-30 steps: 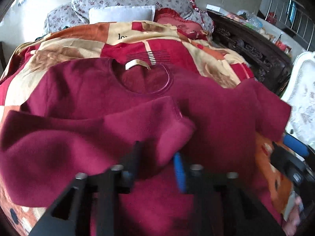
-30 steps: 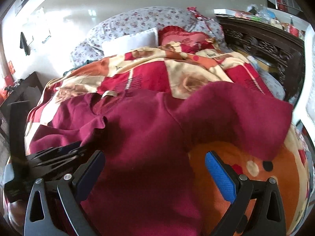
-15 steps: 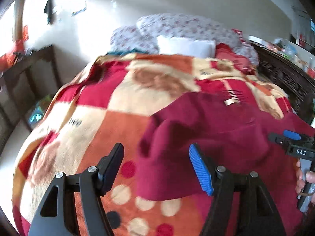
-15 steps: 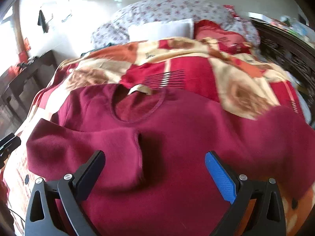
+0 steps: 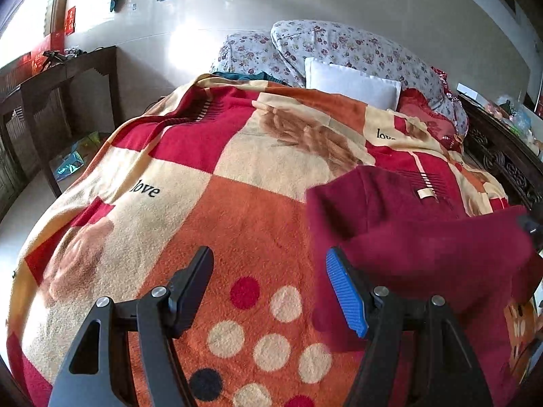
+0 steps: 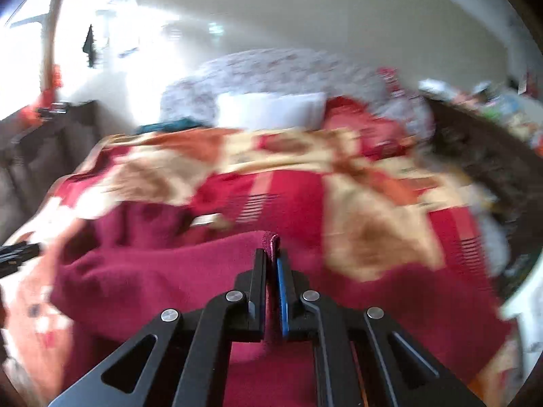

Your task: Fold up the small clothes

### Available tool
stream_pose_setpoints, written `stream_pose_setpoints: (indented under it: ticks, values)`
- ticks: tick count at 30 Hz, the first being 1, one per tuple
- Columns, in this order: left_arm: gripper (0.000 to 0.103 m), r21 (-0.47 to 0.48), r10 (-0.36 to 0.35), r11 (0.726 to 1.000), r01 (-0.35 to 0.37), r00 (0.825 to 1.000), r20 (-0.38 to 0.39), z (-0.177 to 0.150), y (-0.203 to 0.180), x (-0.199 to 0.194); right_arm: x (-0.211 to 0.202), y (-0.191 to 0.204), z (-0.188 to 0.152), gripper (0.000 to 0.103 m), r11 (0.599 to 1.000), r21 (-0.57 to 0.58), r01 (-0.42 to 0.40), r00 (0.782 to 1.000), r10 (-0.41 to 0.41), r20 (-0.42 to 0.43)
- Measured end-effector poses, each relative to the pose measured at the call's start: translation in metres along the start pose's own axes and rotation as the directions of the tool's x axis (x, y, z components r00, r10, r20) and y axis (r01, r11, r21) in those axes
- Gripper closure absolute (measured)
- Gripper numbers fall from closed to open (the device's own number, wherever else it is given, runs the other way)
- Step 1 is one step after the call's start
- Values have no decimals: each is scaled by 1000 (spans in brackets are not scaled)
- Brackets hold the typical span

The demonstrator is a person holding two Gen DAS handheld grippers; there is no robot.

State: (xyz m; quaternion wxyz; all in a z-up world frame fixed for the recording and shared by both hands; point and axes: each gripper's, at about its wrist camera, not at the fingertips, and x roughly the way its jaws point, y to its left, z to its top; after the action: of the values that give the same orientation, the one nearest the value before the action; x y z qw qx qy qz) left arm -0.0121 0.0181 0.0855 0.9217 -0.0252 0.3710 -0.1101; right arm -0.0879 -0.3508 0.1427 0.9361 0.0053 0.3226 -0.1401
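Observation:
A dark red sweater (image 5: 414,237) lies on a patterned blanket (image 5: 210,203), its near sleeve folded across the body. My left gripper (image 5: 271,285) hovers open over bare blanket just left of the sweater's edge, nothing between its fingers. In the blurred right wrist view my right gripper (image 6: 271,261) is shut on a pinched fold of the sweater (image 6: 176,271), and a tuft of red fabric (image 6: 271,242) sticks up past the fingertips. The sweater's neck label (image 5: 427,192) shows at the far side.
Floral pillows (image 5: 339,47) and a white pillow (image 5: 353,81) lie at the bed's head. A dark wooden table (image 5: 57,81) stands left of the bed. A carved dark headboard or side rail (image 5: 502,159) runs along the right, with clutter beyond it.
My left gripper let go of the sleeve, opened and swung left off the sweater onto bare blanket. My right gripper went from wide open to shut on a fold of the sweater, and is moving.

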Motion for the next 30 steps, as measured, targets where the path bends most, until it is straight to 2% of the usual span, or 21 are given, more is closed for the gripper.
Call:
stream_pose_setpoints:
  ticks: [1,2,6,9,11,12,13,17,18,20,21,23,25,28,30]
  values:
    - [35,4,0,1000,0,1000,-7,0,-2,2,6,-16,-3,96,999,25,48,999,-47,-20]
    - [35,7,0,1000,0,1000,-19,-1,-4,6,11,-25,-7,96,997,42,58,998,-57,-37]
    - [35,-11,-26,1000,26,999,-41,0,-13,18,34,-37,-24,96,996,77,42,993,-33,-109]
    - [34,-40,-71,997,69,997,-37,7,-18,21,32,-34,-28,96,997,64,37,995,-31,-96]
    - [27,-34,-85,996,85,996,-21,17,-27,22,31,-37,-26,96,997,68,31,996,-25,-85]
    - [16,-27,-82,996,82,997,-10,22,-32,25,30,-39,-25,96,997,75,26,997,-20,-80]
    - [13,-19,-81,997,81,997,-1,27,-37,27,29,-40,-26,96,997,80,22,997,-16,-78]
    - [13,40,-53,998,53,999,-4,43,-59,51,26,-46,-25,96,995,98,6,997,1,-75]
    - [14,87,-40,995,41,999,-17,45,-67,62,26,-47,-25,96,995,102,2,997,6,-76]
    - [54,163,-1,987,8,999,-48,45,-78,77,27,-50,-25,96,993,119,-21,996,31,-80]
    - [95,182,-3,983,20,996,-93,45,-82,88,28,-52,-25,96,991,127,-33,996,44,-82]
    - [95,160,-26,986,47,991,-131,48,-79,96,29,-54,-24,96,988,142,-60,994,72,-82]
    - [95,187,-15,982,34,995,-101,56,-77,93,35,-53,-23,96,983,159,-95,990,110,-90]
    - [95,168,-18,985,30,997,-71,67,-63,89,50,-43,-24,96,986,144,-88,989,104,-109]
    - [95,135,-18,990,30,996,-87,72,-54,98,68,-35,-25,96,990,123,-63,987,80,-141]
